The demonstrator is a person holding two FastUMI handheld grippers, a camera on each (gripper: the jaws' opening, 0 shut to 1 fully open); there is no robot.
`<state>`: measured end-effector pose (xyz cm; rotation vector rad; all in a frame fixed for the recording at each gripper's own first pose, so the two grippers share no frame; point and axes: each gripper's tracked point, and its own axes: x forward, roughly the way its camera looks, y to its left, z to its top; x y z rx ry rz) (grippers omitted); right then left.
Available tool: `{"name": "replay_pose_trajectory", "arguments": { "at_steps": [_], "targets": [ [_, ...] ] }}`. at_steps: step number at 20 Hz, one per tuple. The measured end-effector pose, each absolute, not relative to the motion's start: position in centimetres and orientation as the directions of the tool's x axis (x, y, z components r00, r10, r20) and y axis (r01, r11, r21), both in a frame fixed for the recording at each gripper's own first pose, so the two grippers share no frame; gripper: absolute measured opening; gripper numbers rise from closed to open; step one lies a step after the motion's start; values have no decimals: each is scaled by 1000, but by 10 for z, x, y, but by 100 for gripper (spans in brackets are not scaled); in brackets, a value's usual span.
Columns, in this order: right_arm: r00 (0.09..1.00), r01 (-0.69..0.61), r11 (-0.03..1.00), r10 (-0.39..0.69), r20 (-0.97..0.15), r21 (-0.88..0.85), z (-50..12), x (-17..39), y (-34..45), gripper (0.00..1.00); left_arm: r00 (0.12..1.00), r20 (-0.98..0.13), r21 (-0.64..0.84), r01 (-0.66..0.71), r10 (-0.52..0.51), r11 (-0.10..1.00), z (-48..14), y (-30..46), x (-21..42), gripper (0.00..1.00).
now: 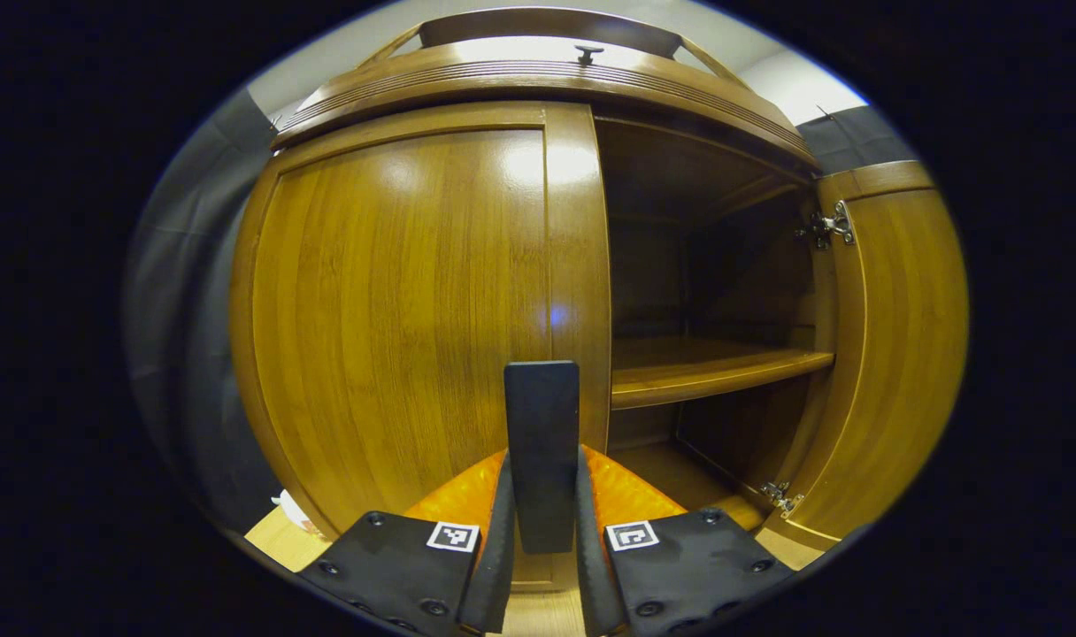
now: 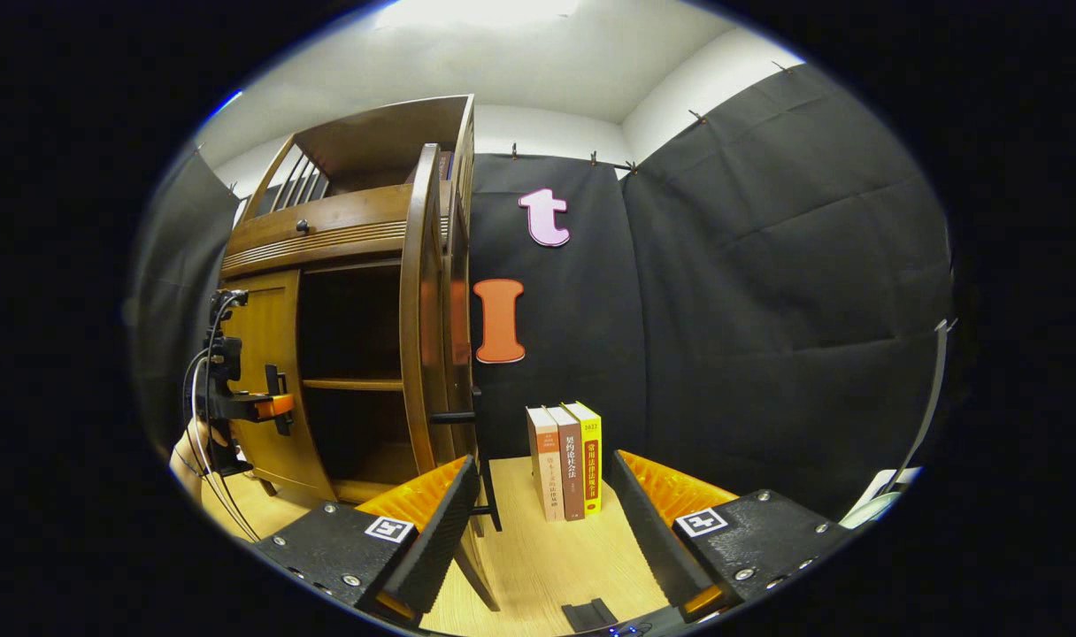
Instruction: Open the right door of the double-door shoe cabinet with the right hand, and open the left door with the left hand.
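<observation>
Shoe cabinet [image 2: 343,354] on worktop [image 2: 547,557]: right door [image 1: 892,354] swung open, right gripper [image 2: 538,522] wide and empty; left gripper [image 1: 542,522] clamps left door [image 1: 396,310] handle [image 1: 542,442], best pulled steadily outward along the hinge arc.

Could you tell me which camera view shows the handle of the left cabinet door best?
The left gripper view: the left door's handle stands upright, close up, clamped between the left tongs. The right gripper view shows it far off, small, at those tongs.

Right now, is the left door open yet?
No, the left door sits flush and closed, with the left gripper clamped on its handle.
</observation>
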<state>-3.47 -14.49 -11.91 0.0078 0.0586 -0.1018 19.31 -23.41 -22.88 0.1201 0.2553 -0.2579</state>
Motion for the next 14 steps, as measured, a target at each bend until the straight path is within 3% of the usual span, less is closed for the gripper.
{"name": "replay_pose_trajectory", "arguments": {
  "at_steps": [2,9,10,14],
  "targets": [
    [993,107,994,-107,-54,0,-116,-35,-144,92,934,-274,89,264,-231,960,-230,-233,188,34],
    [996,86,996,-86,-37,4,-105,-41,-124,92,910,-299,35,312,-288,949,-219,-222,149,37],
    [996,80,997,-80,-33,4,-103,-42,-120,98,908,-299,32,319,-295,947,-216,-218,142,37],
    [998,53,999,-53,-27,-3,-98,-47,-100,98,899,-294,26,347,-324,938,-209,-203,115,34]
  ]
}}
